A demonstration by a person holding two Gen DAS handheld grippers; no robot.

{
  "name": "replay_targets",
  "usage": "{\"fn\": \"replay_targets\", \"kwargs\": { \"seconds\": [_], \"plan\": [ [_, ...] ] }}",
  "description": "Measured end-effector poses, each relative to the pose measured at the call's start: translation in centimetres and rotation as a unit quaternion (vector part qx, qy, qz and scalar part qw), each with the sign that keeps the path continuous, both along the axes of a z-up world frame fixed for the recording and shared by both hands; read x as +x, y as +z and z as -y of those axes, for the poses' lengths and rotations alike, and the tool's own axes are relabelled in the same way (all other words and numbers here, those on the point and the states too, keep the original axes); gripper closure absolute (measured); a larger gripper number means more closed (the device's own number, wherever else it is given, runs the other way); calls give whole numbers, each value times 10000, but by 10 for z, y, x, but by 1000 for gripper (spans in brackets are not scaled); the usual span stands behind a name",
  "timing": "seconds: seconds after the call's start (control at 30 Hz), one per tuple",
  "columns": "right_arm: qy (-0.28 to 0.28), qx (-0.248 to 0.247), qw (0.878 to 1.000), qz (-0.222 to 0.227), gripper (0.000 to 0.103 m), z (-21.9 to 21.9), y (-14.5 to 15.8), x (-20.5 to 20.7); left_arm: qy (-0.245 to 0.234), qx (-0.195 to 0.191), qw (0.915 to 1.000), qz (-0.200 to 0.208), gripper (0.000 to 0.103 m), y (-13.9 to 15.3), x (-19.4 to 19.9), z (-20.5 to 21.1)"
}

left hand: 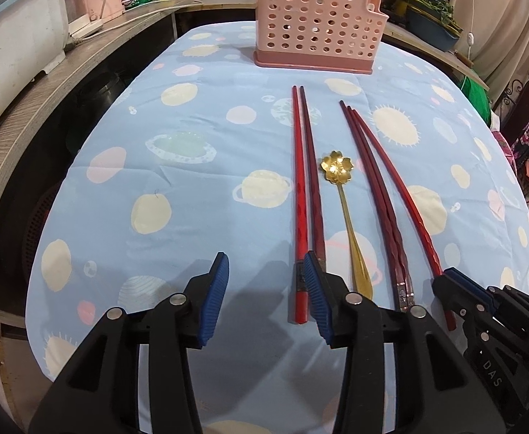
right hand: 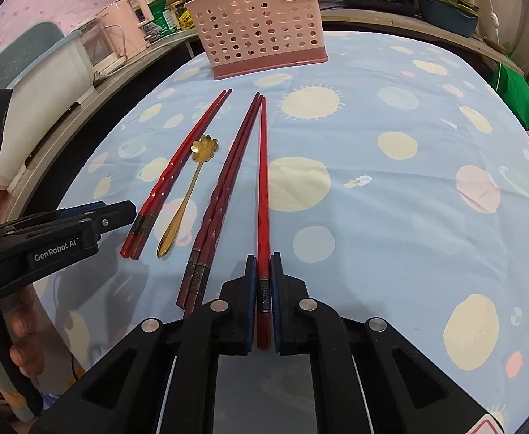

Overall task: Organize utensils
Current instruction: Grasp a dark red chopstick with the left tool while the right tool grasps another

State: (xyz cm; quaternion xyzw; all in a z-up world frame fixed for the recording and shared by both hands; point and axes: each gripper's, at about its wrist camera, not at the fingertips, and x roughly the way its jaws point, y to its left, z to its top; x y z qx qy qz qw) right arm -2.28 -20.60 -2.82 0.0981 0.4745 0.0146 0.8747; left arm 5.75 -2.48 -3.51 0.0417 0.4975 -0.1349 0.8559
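The fingers [right hand: 276, 289] of the right gripper [right hand: 263, 291] are clamped on the near end of a single red chopstick [right hand: 263, 195], which lies on the bench at the right of the row and points toward the far side. The left gripper [left hand: 264, 302] has its fingers [left hand: 214, 300] apart with nothing between them; its right finger sits just beside, perhaps over, the near ends of the left pair of chopsticks [left hand: 306, 181], and whether it touches them cannot be told. Between the two grippers lie a gold spoon with a flower-shaped bowl [left hand: 340, 195] and a darker red pair of chopsticks [left hand: 373, 188], close against the clamped one at their far tips. All of these rest flat on the blue tablecloth with suns and planets [left hand: 192, 166]. The pink perforated utensil holder [left hand: 318, 21] stands upright at the far end of the bench, well apart from the utensils; little can be seen through its holes, and no handles rise above its rim. By that showing the task looks barely begun: one chopstick is gripped but not yet lifted, and five chopsticks and the spoon are all left to go into the holder.
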Motion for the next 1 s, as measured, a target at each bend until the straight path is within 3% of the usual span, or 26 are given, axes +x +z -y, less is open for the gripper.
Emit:
{"fn": "replay_targets", "kwargs": {
  "seconds": [0.63,0.87,1.0],
  "plan": [
    [-54,59,10000,-18,97,4,0,-1,-102,184,9998,-16,63,-11,-2,6],
    [-55,66,10000,-19,97,4,0,-1,-177,108,9998,-16,90,-11,-4,5],
    [-53,71,10000,-21,96,5,0,-1,-199,18,9998,-68,95,-10,-4,4]
  ]
}}
